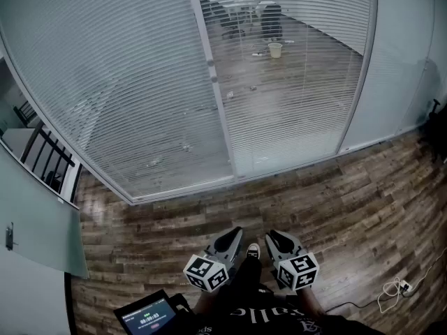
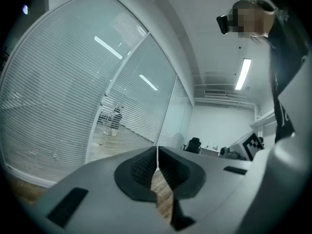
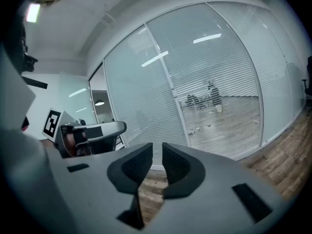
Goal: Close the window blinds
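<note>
We stand on the wooden floor facing the window blinds, which hang across the glazed wall ahead, well apart from both tools. To the right of the upright post the slats are tilted enough that we see the room beyond; the left panel looks nearly opaque. The left gripper sits low near our body with its jaws clenched on nothing. The right gripper beside it has its jaws a little apart, also empty (a carrying posture, we judge, since nothing is within reach). We cannot make out a wand or cord from here.
</note>
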`<state>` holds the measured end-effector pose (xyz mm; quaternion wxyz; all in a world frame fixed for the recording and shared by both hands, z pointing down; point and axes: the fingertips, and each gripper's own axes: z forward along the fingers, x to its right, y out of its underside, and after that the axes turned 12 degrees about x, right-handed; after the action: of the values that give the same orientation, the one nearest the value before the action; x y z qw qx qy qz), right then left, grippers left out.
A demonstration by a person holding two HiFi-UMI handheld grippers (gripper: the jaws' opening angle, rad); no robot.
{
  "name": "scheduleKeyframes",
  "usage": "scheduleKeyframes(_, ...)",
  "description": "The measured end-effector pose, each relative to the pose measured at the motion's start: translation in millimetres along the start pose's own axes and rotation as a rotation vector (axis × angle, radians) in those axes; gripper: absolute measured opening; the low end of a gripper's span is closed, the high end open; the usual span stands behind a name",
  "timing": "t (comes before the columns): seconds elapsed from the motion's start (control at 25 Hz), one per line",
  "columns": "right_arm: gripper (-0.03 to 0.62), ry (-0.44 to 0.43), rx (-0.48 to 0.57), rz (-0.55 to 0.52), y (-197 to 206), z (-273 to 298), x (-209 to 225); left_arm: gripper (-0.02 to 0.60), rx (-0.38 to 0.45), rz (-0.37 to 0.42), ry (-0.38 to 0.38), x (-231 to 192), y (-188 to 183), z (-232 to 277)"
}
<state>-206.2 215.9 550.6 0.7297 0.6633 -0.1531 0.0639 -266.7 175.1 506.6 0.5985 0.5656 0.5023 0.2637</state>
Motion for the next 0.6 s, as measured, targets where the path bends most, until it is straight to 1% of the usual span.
scheduleKeyframes(0.12,0.072,0.014,-0.003,-0.009,-1,9,21,0.006,-0.008,-0.015,-0.004,-8,9,19)
scheduleKeyframes(0.24,0.072,0.040,0.012,-0.010,-4,27,49,0.006,-0.014,-0.029,-0.007,-27,19,48)
scheduleKeyframes(0.36,0.072,0.057,0.014,-0.010,-14,53,80,0.006,-0.011,-0.049,-0.007,-56,24,94)
scheduleKeyframes(0.44,0.072,0.062,0.013,-0.028,-27,73,101,0.006,-0.004,-0.054,-0.004,-74,20,129)
scheduleKeyframes(0.6,0.072,0.067,0.012,-0.057,-52,114,144,0.006,0.016,-0.036,0.011,-100,8,189)
